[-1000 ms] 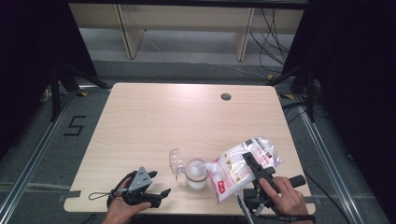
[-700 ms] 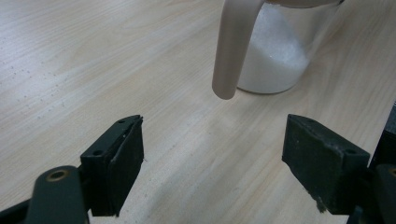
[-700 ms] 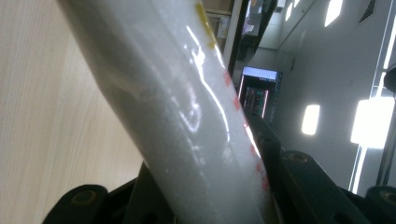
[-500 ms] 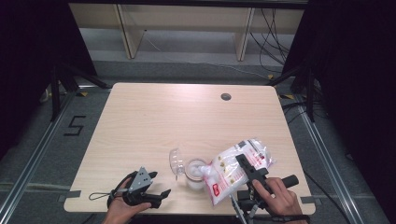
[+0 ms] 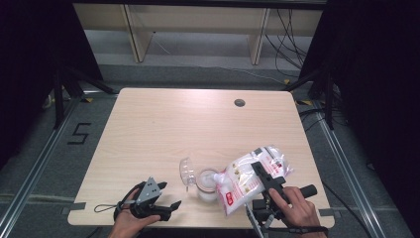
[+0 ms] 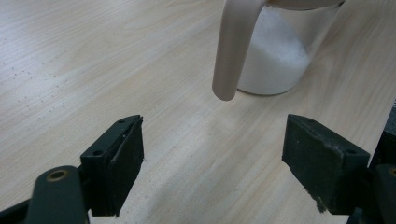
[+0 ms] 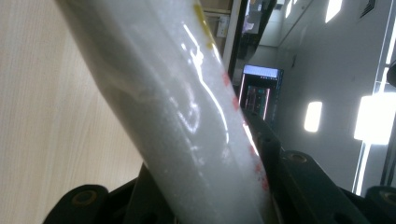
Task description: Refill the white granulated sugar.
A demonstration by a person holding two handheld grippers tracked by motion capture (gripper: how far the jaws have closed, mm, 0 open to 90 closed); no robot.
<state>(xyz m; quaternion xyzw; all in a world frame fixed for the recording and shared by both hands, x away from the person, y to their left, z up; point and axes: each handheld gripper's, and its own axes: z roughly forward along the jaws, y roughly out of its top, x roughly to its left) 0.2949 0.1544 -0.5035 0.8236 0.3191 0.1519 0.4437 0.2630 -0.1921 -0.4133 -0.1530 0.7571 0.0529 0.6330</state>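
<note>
A clear glass jar partly filled with white grains stands near the table's front edge, its hinged lid flipped open to the left. My right gripper is shut on a clear bag of white grains with red print, tilted so its lower corner reaches over the jar's mouth. In the right gripper view the bag runs up between the jaws of the right gripper. My left gripper lies on the table left of the jar, open. In the left gripper view the left gripper faces the jar and its hanging clasp.
The light wooden table has a round cable hole at its back right. A metal floor frame and black stands surround the table, and shelving stands behind it.
The bag and the right gripper have shifted slightly left toward the jar and tipped a little more. The left gripper has stayed where it was.
</note>
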